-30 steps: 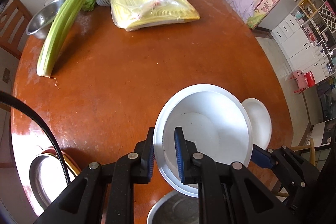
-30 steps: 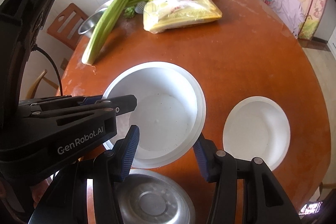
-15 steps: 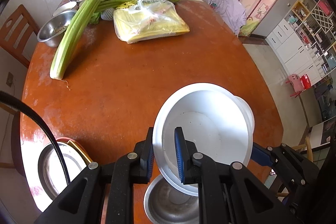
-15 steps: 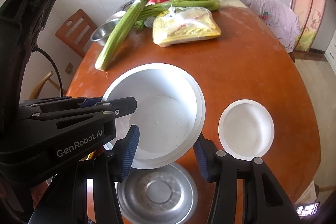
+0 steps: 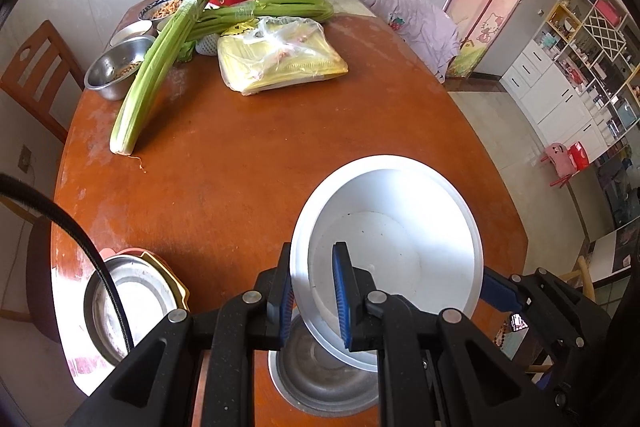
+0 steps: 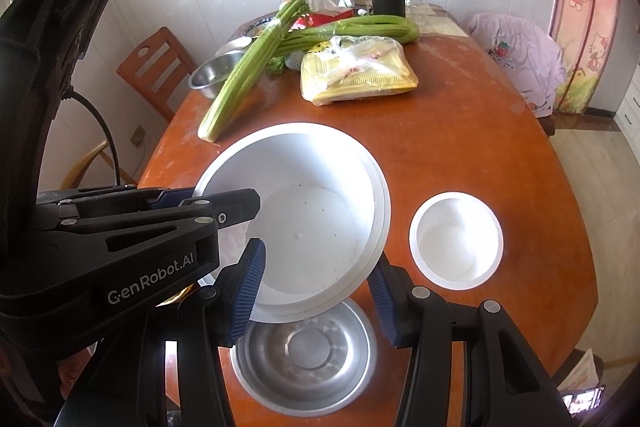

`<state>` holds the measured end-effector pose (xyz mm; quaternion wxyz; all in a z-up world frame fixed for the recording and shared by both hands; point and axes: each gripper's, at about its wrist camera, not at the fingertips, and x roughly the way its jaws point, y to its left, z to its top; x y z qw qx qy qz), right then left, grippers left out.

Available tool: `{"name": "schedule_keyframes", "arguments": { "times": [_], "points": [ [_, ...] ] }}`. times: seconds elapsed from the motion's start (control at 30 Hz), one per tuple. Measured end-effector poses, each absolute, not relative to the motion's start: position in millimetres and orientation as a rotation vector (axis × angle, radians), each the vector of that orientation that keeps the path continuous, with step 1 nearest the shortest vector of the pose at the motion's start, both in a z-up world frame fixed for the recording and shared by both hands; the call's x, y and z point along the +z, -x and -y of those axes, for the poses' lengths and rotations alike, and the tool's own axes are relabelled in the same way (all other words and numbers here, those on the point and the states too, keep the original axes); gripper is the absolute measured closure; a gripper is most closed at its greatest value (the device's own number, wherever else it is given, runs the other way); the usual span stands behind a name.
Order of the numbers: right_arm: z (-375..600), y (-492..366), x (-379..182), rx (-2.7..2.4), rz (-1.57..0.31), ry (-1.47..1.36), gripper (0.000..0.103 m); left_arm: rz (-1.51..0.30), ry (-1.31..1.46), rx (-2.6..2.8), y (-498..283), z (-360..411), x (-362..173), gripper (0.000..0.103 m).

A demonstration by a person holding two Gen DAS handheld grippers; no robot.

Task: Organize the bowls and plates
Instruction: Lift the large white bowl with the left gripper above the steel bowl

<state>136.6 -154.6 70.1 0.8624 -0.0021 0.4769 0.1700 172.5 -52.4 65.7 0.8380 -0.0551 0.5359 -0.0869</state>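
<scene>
Left fingers [image 5: 285, 291] pinching bowl [image 5: 404, 243] rim — table [image 5: 248, 179] beyond

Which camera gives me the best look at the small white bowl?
The right wrist view: the small white bowl sits whole and unblocked on the table. In the left wrist view I cannot find it; the big white bowl seems to cover it.

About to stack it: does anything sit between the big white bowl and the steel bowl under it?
Nothing visible does. The big white bowl, pinched at its rim by the left gripper, hangs over the steel bowl, whose visible inside looks empty. The small white bowl sits off to the side.
</scene>
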Motion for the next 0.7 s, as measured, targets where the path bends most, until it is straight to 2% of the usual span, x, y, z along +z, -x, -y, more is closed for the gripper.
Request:
{"name": "schedule_keyframes", "arguments": {
  "times": [0.7],
  "points": [
    [154.4,-102.5,60.0,0.351,-1.015,0.009,0.049,-1.171,0.072,-0.178,-136.5,57.0,54.1,0.086]
  ]
}}
